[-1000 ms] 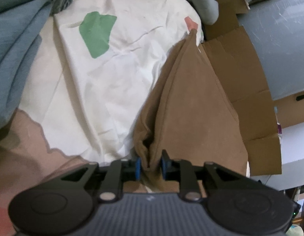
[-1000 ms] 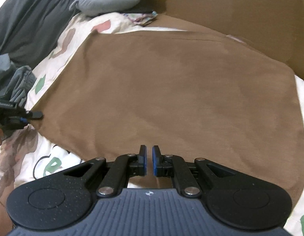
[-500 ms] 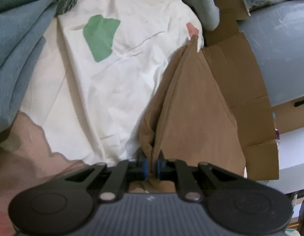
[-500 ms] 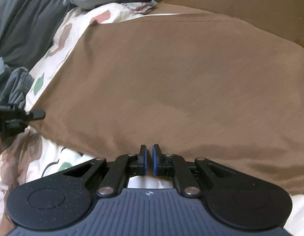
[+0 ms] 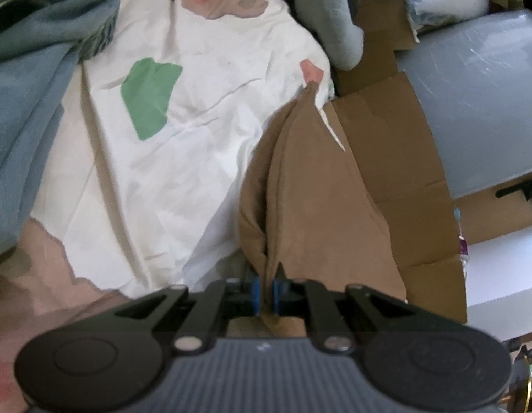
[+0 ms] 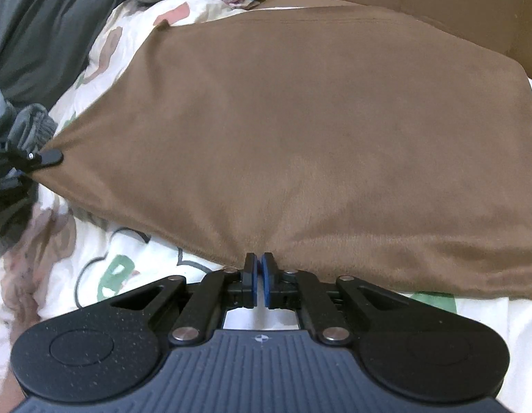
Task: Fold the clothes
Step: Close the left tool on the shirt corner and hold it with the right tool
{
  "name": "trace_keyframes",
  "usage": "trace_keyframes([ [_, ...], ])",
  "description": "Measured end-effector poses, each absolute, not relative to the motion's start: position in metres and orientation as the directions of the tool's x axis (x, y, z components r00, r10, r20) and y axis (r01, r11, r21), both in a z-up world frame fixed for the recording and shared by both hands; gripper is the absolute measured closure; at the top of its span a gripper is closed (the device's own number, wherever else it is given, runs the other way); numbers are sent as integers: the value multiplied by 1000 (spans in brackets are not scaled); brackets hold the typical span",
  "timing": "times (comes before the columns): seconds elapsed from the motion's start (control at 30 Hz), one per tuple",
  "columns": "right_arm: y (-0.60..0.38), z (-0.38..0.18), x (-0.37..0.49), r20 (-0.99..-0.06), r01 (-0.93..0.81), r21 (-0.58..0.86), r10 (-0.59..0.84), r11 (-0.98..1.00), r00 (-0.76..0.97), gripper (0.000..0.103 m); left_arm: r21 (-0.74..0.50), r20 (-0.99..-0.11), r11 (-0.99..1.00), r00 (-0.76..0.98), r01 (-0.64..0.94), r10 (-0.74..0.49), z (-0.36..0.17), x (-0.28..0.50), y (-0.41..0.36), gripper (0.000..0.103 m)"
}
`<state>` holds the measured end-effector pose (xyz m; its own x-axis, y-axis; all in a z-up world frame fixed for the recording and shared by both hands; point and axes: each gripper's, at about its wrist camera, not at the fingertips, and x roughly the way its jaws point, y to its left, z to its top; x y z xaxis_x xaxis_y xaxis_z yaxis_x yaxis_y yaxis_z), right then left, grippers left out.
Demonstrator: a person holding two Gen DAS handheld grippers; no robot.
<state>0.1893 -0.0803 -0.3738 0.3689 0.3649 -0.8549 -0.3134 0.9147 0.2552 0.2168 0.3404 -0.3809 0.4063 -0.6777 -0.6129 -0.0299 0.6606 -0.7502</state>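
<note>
Garment: one brown cloth [image 6: 317, 130], soft matte nap, roughly rectangular, spread over the bed sheet [image 5: 183, 144] toward its cardboard-side edge.
Left gripper [image 5: 264, 292]: blue pads clamped on a bunched fold at one corner of the brown cloth.
Right gripper [image 6: 258, 275]: jaws opening slightly, a narrow gap between the pads, tips at the cloth's near hem; whether the hem is pinched cannot be told.
Bed sheet: one, white, wrinkled, with green and pink patches.
Cardboard [image 5: 396, 158]: flat brown panels beside the bed.
Blue-grey fabric [image 5: 28, 79]: one heap at the sheet's left edge.
</note>
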Motion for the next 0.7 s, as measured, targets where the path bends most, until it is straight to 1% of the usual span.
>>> trace_keyframes([
  [0.13, -81, -362, 199, -831, -323, 237, 364, 916, 421, 97, -752, -621, 656, 400, -63, -674, -392, 217, 340, 96],
  [0.27, -76, -372, 217, -847, -286, 250, 352, 925, 399, 97, -748, -631, 660, 391, -76, -670, -400, 220, 342, 96],
  [0.33, -74, -378, 225, -849, -267, 244, 338, 932, 407, 95, -745, -635, 663, 384, -76, -670, -403, 221, 343, 96],
  [0.43, -74, -383, 239, -838, -233, 252, 332, 939, 434, 95, -746, -635, 662, 380, -75, -672, -405, 221, 343, 96],
  [0.5, -69, -381, 247, -827, -241, 225, 316, 944, 466, 95, -747, -634, 660, 378, -75, -675, -407, 220, 344, 96],
  [0.7, -66, -384, 278, -814, -199, 204, 279, 959, 510, 95, -753, -627, 655, 369, -63, -686, -408, 222, 346, 96],
])
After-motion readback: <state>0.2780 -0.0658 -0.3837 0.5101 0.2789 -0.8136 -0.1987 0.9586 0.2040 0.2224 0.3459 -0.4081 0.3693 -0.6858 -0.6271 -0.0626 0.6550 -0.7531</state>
